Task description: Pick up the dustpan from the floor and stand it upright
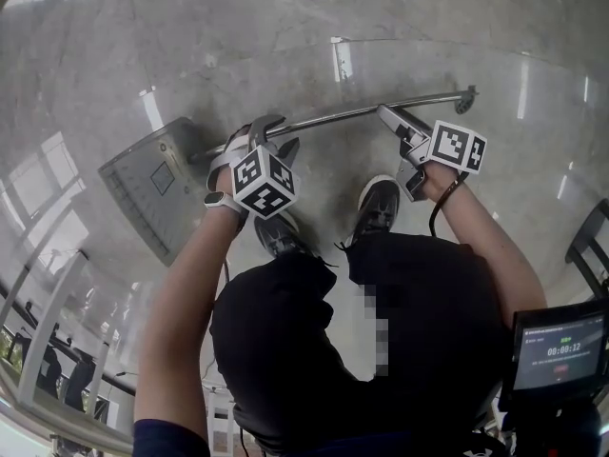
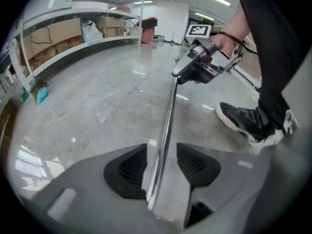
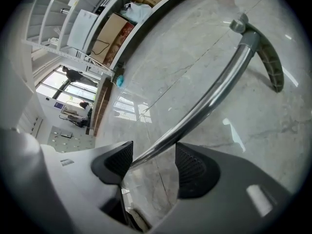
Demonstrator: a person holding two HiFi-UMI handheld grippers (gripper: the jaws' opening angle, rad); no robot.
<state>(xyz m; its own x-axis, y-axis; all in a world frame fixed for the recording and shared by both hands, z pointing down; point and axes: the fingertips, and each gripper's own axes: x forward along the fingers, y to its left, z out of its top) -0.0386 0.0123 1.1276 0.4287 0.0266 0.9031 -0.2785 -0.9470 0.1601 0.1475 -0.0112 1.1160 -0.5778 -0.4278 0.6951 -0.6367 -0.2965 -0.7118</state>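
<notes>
The right gripper [image 3: 153,162] holds its jaws apart; the dustpan's metal handle [image 3: 204,106] slants between the two black pads, with a gap on either side; it rises to a grey grip [image 3: 267,57] above the glossy stone floor [image 3: 195,43]; along the floor's far edge run shelves [image 3: 146,21] carrying cardboard boxes [image 3: 109,33] and a white bag [image 3: 139,9].

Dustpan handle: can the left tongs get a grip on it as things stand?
Probably yes. The handle runs between the left tongs, which stand open on either side of it, with nothing else in the gap.
</notes>
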